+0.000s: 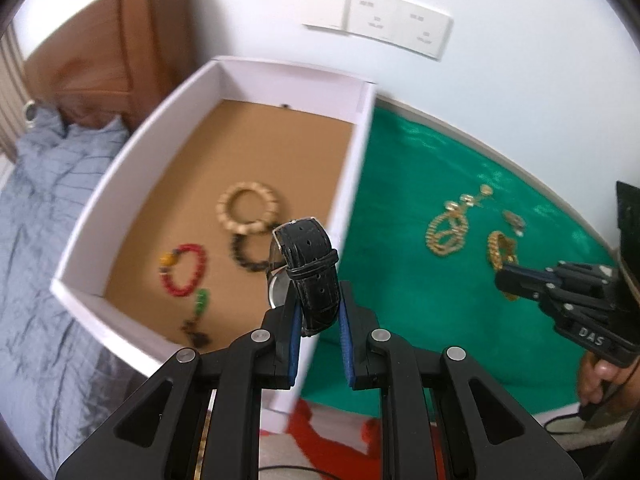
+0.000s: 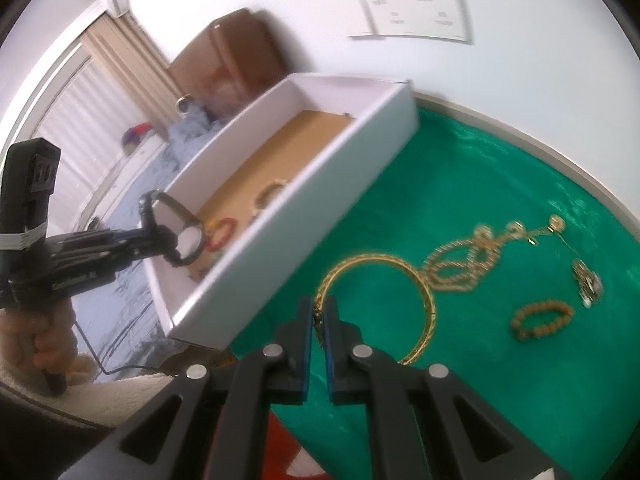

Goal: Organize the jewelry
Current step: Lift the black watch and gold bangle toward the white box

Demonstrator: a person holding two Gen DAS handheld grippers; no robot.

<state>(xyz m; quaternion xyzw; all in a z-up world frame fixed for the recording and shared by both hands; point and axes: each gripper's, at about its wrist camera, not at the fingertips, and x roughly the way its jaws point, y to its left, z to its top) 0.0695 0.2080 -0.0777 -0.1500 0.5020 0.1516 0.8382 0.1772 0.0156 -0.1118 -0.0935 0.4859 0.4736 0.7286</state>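
Holding a black leather-strap wristwatch (image 1: 306,272) by its band, my left gripper (image 1: 318,344) hung above the near corner of the white shallow cardboard box with a tan floor (image 1: 160,108); the right wrist view showed the same watch (image 2: 176,232) raised over the box's near end. Inside the box lay a pale wooden bead bracelet (image 1: 248,208), a red bead bracelet (image 1: 186,270) and a dark bead bracelet (image 1: 248,256), the dark one touching the pale one. My right gripper (image 2: 319,320) was clamped on the rim of a thin gold bangle (image 2: 384,304), which rested on the green cloth (image 2: 500,184) beside the box. Farther along the cloth lay a gold chain necklace (image 2: 460,264), overlapping the bangle's far edge, a small amber bead bracelet (image 2: 542,318) and, near it, a small silver trinket (image 2: 588,282) too blurred to identify.
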